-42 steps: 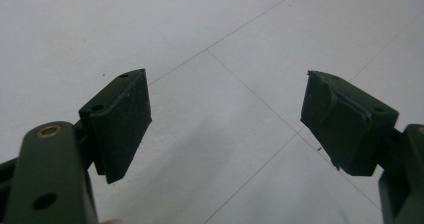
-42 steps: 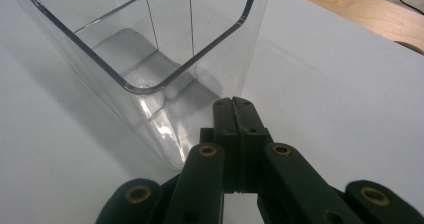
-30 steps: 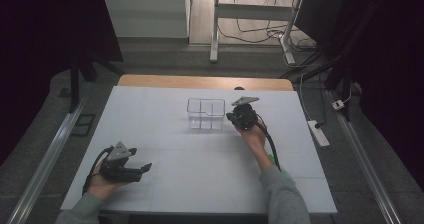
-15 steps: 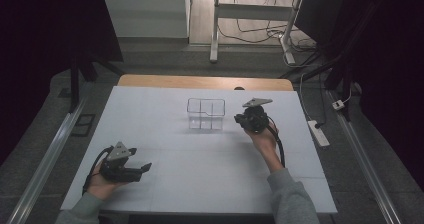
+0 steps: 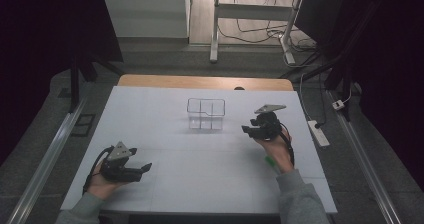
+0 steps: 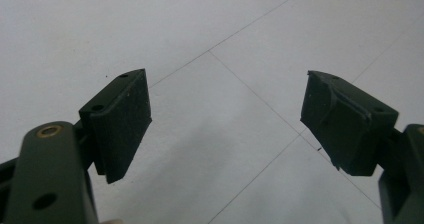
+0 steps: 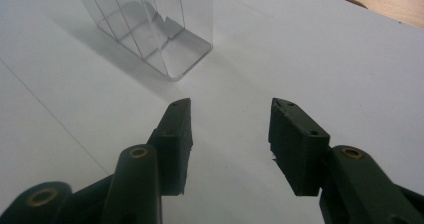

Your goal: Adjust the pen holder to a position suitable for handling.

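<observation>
High view: one clear box (image 5: 206, 114), two grippers.

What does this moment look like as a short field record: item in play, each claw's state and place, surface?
item: clear plastic divided container, upright, apart from both claws
right claw: right of the container, jaws have just been opening, nothing between them
right claw's own view: container stands ahead and left of the jaws
left claw: at the near left of the table, jaws wide open, nothing between them
surface: white table top with thin seam lines
contact: neither claw touches the container
</observation>
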{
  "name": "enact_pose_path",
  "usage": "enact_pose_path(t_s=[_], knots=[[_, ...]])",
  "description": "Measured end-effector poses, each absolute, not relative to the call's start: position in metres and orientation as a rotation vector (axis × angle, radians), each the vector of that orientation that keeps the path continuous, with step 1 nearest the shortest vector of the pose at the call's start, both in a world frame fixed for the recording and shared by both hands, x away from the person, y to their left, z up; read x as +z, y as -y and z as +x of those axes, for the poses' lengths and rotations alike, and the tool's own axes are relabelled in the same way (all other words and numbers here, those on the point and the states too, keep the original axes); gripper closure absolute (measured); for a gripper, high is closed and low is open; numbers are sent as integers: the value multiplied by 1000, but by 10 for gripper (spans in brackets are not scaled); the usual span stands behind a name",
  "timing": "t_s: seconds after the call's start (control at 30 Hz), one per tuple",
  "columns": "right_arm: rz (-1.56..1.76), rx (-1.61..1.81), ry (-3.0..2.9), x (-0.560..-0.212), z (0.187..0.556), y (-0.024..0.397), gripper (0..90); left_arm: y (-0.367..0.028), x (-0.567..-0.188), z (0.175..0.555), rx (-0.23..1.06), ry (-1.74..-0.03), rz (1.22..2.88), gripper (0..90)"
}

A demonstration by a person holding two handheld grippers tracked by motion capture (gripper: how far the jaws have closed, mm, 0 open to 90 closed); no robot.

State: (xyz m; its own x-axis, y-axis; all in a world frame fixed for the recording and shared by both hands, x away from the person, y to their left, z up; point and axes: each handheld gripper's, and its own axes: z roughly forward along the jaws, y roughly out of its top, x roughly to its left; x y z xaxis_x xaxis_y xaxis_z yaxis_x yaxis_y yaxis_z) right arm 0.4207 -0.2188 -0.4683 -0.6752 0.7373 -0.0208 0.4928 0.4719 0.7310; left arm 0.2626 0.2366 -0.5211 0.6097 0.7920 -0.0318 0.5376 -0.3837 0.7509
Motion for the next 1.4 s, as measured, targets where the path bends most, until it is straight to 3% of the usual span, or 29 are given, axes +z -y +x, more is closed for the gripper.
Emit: enact_pose_path(t_s=[0.53, 1.4], knots=[[1037, 1004, -2400, -465, 395, 246, 434, -236, -522, 264, 431, -1039, 2088, 199], [1077, 904, -2490, -461, 368, 268, 401, -235, -522, 263, 434, -1033, 2092, 199]])
